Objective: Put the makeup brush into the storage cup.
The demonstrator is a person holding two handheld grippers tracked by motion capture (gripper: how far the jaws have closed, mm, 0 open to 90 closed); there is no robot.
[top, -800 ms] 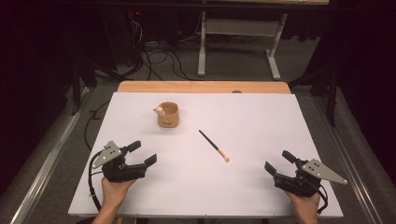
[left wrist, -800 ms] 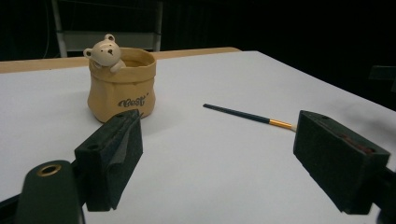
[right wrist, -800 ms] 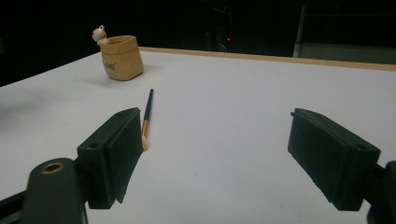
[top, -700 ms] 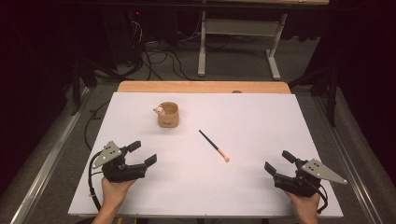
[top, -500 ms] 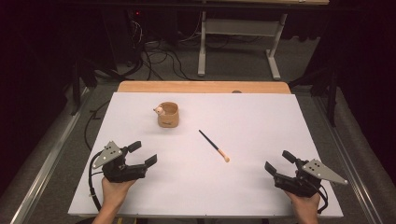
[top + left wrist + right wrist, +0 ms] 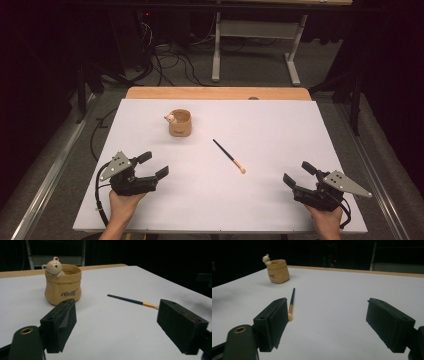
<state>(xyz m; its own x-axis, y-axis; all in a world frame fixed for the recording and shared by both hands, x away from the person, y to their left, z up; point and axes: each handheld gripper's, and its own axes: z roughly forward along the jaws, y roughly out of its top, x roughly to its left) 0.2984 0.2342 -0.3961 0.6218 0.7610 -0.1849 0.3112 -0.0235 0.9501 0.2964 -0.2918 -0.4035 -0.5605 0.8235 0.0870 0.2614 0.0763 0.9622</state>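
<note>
High view: a matte white sheet covers the table [image 6: 280, 210]. A tan, sack-shaped pot [image 6: 180, 123] with a small bear on its rim stands well apart from both grippers. A thin dark brush [image 6: 229, 156] with a pale tip lies mid-table. Left gripper [image 6: 153, 165] and right gripper [image 6: 300, 173] rest near the front edge, jaws wide, empty.

Left gripper view: the pot [image 6: 63, 284] reads "Best"; the brush [image 6: 132, 301] has a gold ferrule.

Right gripper view: the brush [image 6: 291, 303] lies just beyond the foam-padded jaws.

Black hand-held gripper [image 6: 152, 165] — grey three-cornered plate, black cable, seemingly foam-padded jaws.
</note>
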